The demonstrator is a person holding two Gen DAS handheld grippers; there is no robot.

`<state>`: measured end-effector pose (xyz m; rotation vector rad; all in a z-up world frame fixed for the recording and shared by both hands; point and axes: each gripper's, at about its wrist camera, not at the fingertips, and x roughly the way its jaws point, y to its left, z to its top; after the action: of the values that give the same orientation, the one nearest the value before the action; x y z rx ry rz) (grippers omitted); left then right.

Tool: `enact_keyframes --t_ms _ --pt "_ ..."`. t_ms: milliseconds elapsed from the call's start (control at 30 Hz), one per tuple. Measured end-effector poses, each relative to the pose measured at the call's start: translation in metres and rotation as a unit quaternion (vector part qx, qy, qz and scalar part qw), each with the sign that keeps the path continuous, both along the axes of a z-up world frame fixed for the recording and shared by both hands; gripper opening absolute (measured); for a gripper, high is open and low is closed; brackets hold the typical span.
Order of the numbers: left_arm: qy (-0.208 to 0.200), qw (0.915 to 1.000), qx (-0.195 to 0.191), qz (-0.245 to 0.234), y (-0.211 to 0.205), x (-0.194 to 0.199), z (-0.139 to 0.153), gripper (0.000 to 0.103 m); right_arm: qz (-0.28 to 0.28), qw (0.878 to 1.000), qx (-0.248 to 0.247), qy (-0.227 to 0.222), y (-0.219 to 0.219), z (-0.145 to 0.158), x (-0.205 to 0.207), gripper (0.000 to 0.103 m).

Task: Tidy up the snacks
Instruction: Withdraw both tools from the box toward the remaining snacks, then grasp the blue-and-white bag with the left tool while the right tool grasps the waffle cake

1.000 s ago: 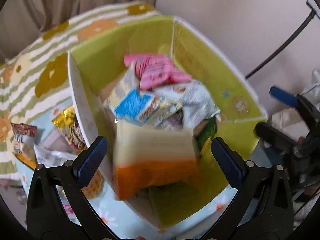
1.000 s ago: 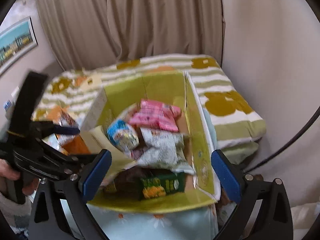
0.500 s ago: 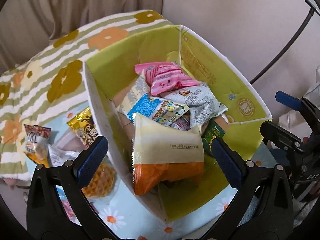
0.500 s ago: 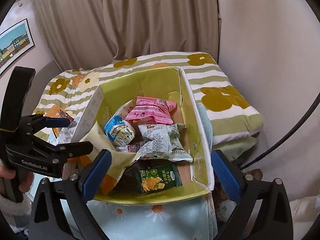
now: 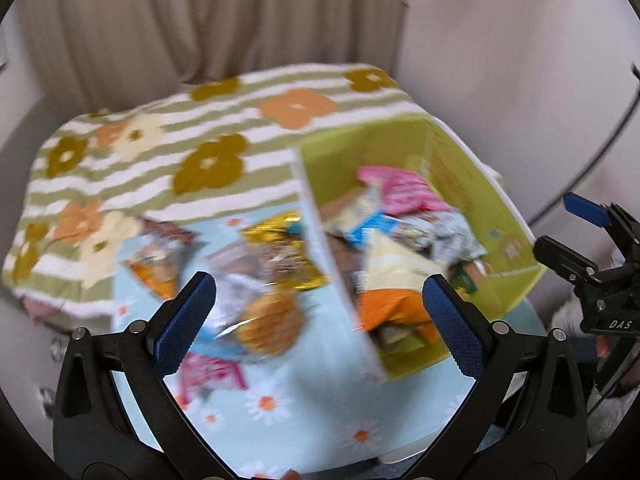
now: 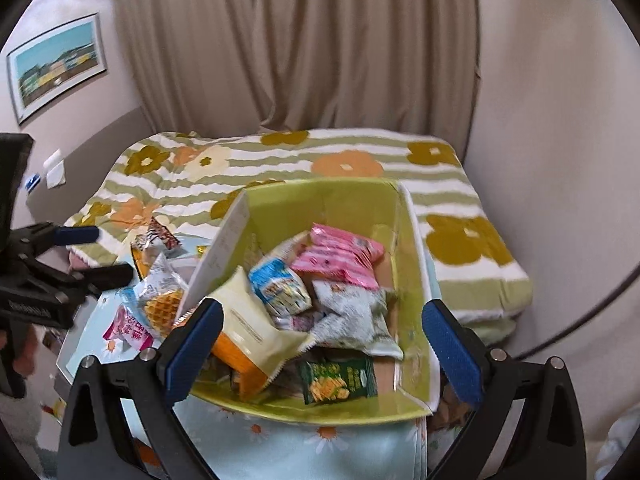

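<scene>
Left gripper [image 5: 320,304]: jaws spread wide, nothing between the blue pads [image 5: 186,318]. Right gripper [image 6: 322,350]: jaws likewise spread wide, empty.

Ahead of the right gripper, between its fingers: green box [image 6: 320,204], open at the top, set on a pale blue cloth with daisies [image 6: 352,452]. Inside the box, heaped:
- cream and orange bag [image 6: 256,340], nearest the left finger, tilted against the near left wall;
- blue and white packet [image 6: 280,286], just beyond the cream bag;
- pink packet [image 6: 340,258], toward the far side, resting on the heap;
- grey-white packet [image 6: 356,320], middle of the heap;
- dark green packet [image 6: 340,378], nearest the gripper, low in the box.

Left of the box, outside it, on the cloth:
- waffle packet [image 6: 162,306], touching the box's white side flap [image 6: 222,248];
- small pink packet [image 6: 130,328], nearest;
- brown and white packet [image 6: 158,236], farther off;
- gold packet [image 5: 280,228], seen blurred ahead of the left gripper, just beside the box wall.

Beyond the box: striped blanket with flowers [image 6: 320,156]. Behind that: beige curtain [image 6: 300,40]. Far left on the wall: framed picture [image 6: 56,66].

Left wrist view heavily blurred; finer detail of loose packets not readable there.
</scene>
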<state>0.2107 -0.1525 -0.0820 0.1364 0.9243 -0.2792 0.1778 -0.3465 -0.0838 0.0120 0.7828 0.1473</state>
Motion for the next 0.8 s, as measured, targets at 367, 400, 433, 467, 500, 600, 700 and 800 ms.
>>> enact_keyframes --t_ms 367,400,433,467,500,600,700,800 --pt "-0.016 0.9970 0.001 0.076 0.137 -0.029 0.003 0.102 0.040 0.999 0.027 -0.010 0.079 0.002 0.004 0.099" --pt "-0.013 0.9972 -0.003 0.074 0.145 -0.027 0.000 0.102 0.039 0.999 0.033 -0.006 0.091 -0.002 0.006 0.099" --pt "-0.010 0.9976 -0.007 0.068 0.156 -0.026 -0.005 0.102 0.037 0.999 0.035 -0.004 0.097 -0.004 0.005 0.099" --pt "-0.006 0.9980 -0.009 0.062 0.163 -0.025 -0.009 0.102 0.032 0.999 0.038 0.000 0.106 -0.007 0.006 0.099" --pt "0.001 0.9986 -0.009 0.053 0.171 -0.022 -0.015 0.102 0.022 0.999 0.043 0.007 0.118 -0.012 0.007 0.099" --pt "0.019 0.9995 -0.013 0.020 0.189 -0.012 -0.030 0.102 -0.006 0.998 0.057 0.022 0.140 -0.022 0.008 0.099" --pt "0.037 0.9991 -0.018 -0.015 0.203 0.001 -0.043 0.102 -0.046 0.994 0.085 0.042 0.162 -0.035 0.011 0.099" --pt "0.049 0.9973 -0.026 -0.049 0.210 0.015 -0.054 0.102 -0.090 0.988 0.114 0.061 0.180 -0.051 0.010 0.099"
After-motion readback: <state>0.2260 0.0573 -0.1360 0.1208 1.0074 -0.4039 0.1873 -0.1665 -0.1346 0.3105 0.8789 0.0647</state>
